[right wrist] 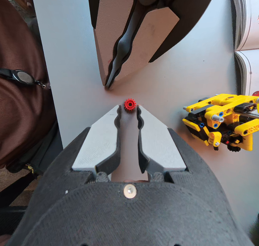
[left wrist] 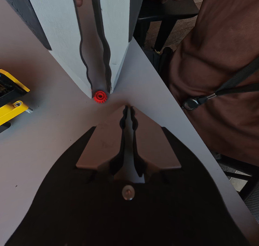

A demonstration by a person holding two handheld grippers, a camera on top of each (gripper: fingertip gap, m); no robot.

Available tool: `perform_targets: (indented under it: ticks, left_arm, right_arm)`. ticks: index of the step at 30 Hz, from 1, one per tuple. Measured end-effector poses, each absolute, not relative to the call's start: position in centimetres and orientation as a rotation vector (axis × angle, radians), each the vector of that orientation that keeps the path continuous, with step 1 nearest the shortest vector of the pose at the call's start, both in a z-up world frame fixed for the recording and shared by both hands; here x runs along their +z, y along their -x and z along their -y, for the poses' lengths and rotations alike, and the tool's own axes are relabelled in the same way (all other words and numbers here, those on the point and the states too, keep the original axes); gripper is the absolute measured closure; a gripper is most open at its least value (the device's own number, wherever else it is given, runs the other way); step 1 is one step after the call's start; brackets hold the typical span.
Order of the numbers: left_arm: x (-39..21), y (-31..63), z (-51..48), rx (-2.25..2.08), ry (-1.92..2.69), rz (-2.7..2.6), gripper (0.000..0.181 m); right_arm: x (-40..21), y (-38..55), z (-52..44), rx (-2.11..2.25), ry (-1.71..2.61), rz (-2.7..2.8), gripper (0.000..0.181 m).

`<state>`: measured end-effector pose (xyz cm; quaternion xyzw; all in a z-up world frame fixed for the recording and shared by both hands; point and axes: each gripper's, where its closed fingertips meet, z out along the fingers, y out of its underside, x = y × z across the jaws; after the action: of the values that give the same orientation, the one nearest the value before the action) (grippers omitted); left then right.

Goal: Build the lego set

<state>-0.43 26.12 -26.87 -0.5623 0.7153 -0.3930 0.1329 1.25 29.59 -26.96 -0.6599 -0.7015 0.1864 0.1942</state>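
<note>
The right gripper [right wrist: 129, 106], jaws narrowly apart, framed the red gear [right wrist: 130, 104]; the left gripper [right wrist: 107, 86], at 12 o'clock, was almost closed, holding nothing.

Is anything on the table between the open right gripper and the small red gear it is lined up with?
Nothing visible. The small red plastic gear lies flat on the grey table at the tips of the right gripper, with open jaws. The nearly closed left gripper sits beyond the gear, not between.
</note>
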Motion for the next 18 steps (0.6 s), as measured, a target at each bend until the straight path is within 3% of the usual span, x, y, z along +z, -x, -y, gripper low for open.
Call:
perform_targets:
  ticks: [1,7,13,18]
  left_arm:
    - [-26.9,0.4,-26.1,-1.140,1.632,-2.073,0.180]
    - [-26.0,-0.4,-28.5,-1.080,1.642,-1.910,0.169]
    - [-21.8,-1.5,-37.1,-0.882,1.665,-1.276,0.157]
    - [-22.0,-1.4,-38.9,-0.632,1.665,-1.199,0.150]
  right_arm:
    - [-27.1,-1.2,-29.6,0.522,1.851,1.967,0.164]
    - [-26.8,-1.4,-29.8,0.529,1.834,1.961,0.166]
    - [-22.5,-3.9,-34.3,0.603,1.824,1.681,0.167]
    - [-20.9,-4.7,-37.5,0.697,1.791,1.515,0.168]
